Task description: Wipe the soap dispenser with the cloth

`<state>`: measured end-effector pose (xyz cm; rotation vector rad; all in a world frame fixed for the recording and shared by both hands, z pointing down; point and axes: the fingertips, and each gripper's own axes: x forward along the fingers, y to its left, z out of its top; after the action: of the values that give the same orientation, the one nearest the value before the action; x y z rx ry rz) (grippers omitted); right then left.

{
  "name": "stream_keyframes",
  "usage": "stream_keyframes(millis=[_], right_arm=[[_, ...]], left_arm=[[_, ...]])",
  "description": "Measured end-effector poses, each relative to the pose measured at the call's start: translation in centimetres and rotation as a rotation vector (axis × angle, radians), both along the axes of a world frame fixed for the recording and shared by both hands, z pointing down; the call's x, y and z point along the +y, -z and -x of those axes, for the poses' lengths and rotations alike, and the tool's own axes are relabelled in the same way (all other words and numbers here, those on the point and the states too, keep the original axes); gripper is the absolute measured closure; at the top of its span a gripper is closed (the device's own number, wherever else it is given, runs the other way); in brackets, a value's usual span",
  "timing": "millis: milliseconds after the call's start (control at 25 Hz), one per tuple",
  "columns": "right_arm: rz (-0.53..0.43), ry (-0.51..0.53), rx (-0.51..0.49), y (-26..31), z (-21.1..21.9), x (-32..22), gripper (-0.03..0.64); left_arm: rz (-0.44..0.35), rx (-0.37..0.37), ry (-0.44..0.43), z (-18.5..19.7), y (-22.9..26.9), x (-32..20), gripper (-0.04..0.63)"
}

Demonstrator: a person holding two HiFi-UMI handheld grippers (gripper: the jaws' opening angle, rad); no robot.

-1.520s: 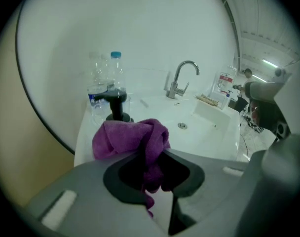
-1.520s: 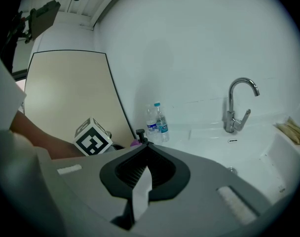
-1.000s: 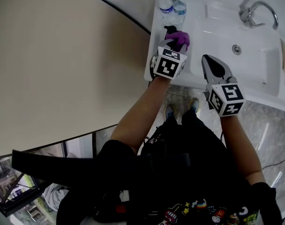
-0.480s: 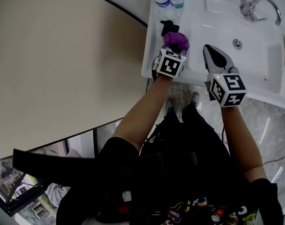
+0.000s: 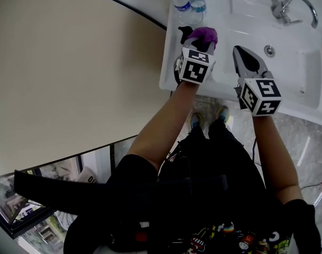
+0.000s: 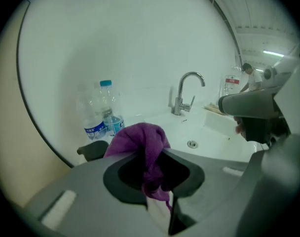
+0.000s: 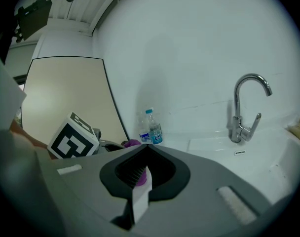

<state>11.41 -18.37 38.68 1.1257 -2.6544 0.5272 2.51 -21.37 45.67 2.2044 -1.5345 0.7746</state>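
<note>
White desk (image 5: 169, 67) under both hands. Its outer edge drops off just left of my left hand-held gripper (image 6: 156, 194), so there's no slack on that side. The sink basin (image 5: 277, 33) opens to the right of it, and that's my free room. My right hand-held gripper (image 5: 248, 61) hangs over the basin's near rim, jaws together and, as far as I can see, holding nothing.

The faucet (image 6: 183, 94) is well ahead and to the right, out of the way. Two water bottles (image 6: 104, 117) stand just beyond the soap dispenser (image 6: 93, 150). They look light and easy to tip, so I'd keep strokes short.

Only the dispenser's dark pump head shows, just ahead and left of my left jaws. I'd expect the pump to give under pressure, so I'd steady it low on the body with the right.

The purple cloth (image 6: 140, 142) is soft and limp, bunched up and clamped in my left jaws.
</note>
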Motion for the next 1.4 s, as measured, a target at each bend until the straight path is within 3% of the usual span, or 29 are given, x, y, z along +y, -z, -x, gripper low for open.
stream_keyframes(millis=[160, 480, 680, 1040, 1400], right_arm=[[-0.002, 0.006, -0.004, 0.2, -0.7, -1.1, 0.592], [0.025, 0.038, -0.001, -1.2, -1.1, -1.5, 0.592], [0.037, 0.072, 0.004, -2.1, 0.1, -1.1, 0.592], [0.048, 0.087, 0.017, -2.7, 6.0, 1.6, 0.592], [0.05, -0.071, 0.039, -2.3, 11.5, 1.8, 0.592]], left_arm=[[0.003, -0.07, 0.036, 0.5, -1.2, -0.8, 0.517], [0.109, -0.057, 0.078, -0.4, -6.3, 1.3, 0.517], [0.102, -0.033, 0.104, 0.6, -5.7, 3.7, 0.517], [0.079, -0.002, 0.072, 5.8, -3.9, 6.6, 0.517], [0.057, 0.037, -0.032, 12.6, -2.3, 5.6, 0.517]])
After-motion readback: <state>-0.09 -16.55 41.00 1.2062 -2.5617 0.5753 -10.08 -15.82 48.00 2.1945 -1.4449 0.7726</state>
